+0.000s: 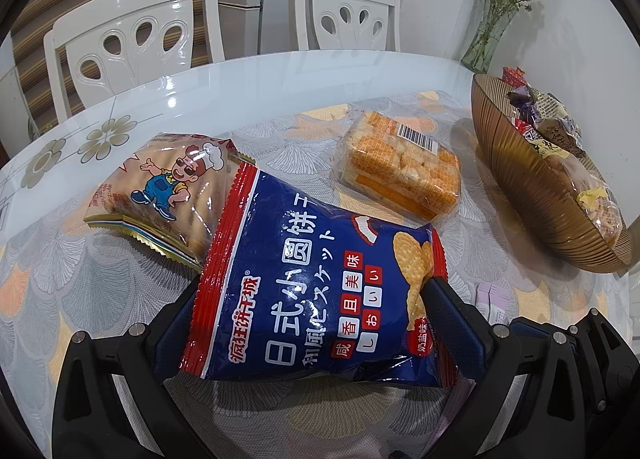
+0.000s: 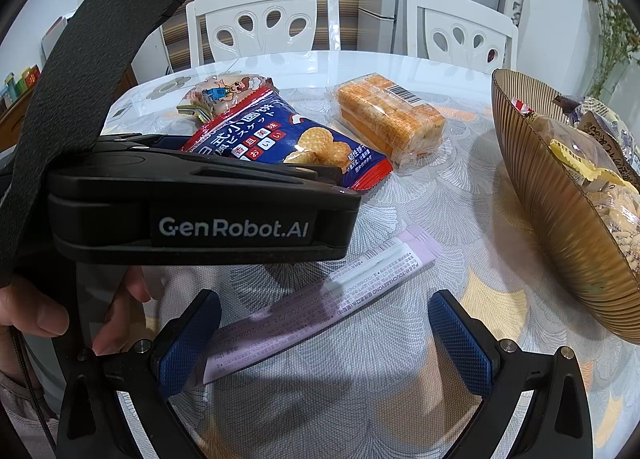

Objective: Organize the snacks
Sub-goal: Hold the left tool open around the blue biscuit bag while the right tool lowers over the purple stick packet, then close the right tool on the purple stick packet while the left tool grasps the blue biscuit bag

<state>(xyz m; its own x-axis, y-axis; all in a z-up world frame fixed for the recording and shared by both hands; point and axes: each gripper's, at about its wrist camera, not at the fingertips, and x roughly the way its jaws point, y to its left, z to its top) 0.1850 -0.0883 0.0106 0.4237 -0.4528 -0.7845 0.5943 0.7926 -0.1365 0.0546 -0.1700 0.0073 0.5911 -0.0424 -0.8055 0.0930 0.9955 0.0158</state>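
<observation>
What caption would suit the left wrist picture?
Left gripper clamps a blue cracker bag above the table, brown snack bowl waiting at right.

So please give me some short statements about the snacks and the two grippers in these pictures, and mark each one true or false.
1. The left gripper is shut on the blue biscuit bag. True.
2. The right gripper holds the lilac sachet. False: its jaws are open, and the sachet lies on the tablecloth between them.
3. The brown bowl is empty. False: several wrapped snacks are already in it.
4. The orange wafer pack lies on the table, outside the bowl. True.
5. The cartoon chef pack lies on top of the blue bag. False: the blue bag overlaps the chef pack.
</observation>
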